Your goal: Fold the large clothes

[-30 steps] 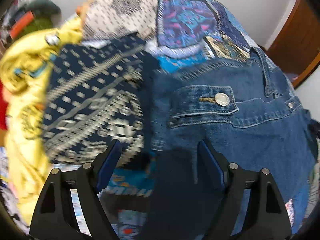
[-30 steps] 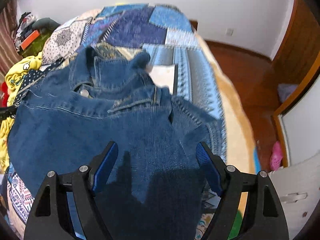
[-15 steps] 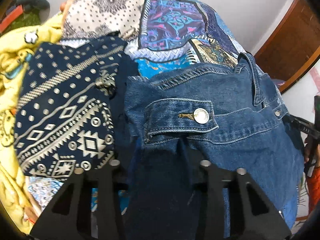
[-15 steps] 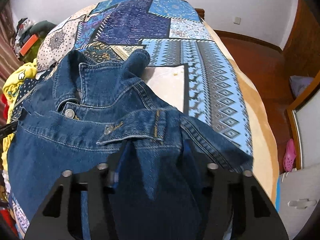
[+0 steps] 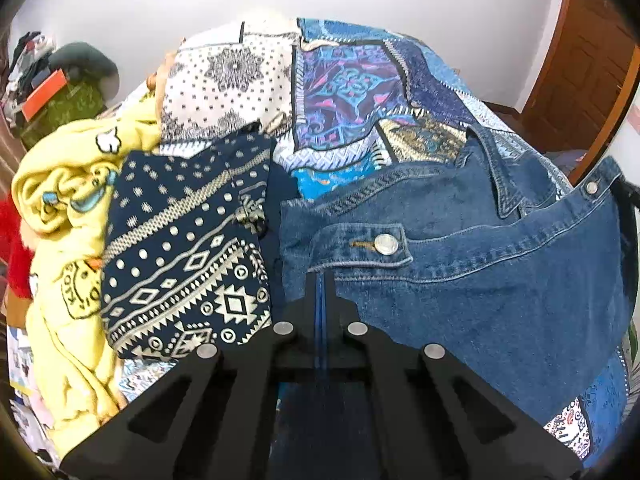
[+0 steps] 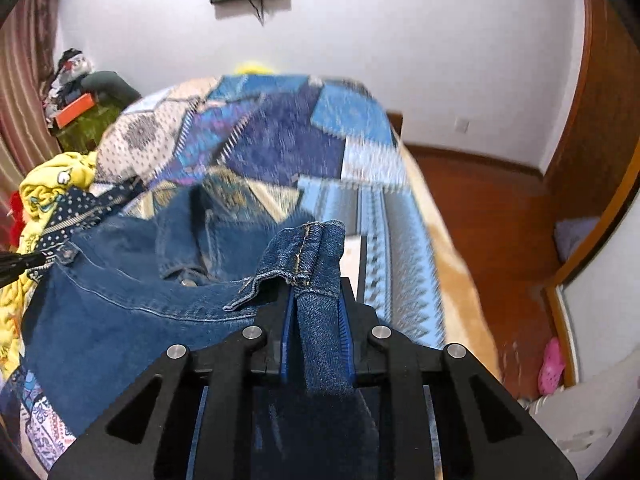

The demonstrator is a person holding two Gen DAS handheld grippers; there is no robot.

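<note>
I am pinching a blue denim jacket (image 5: 500,300) at 2 points, where a second ago both of my grippers were hanging wide open above it. My left gripper (image 5: 320,284) is now fully closed, its 2 blue pads meeting in a thin line, with the denim just under the buttoned pocket flap (image 5: 360,246) caught at the tips. My right gripper (image 6: 316,304) is closing narrow, its jaws pressing a thick fold of seamed denim (image 6: 308,256) that is standing up between them. The bedspread behind it is blurring in the right view, and the cloth is peeling up off the bed compared with before. I judge this means the grasp is made and the fold is starting.

The jacket is lying front up on a patchwork bedspread (image 5: 348,88), collar (image 5: 508,176) pointing away from me, its body spreading between my 2 grippers and sagging there. Just left of it, touching its edge, a navy patterned garment (image 5: 180,264) is lying, and beside that a yellow printed garment (image 5: 60,200) is bunching up.
</note>
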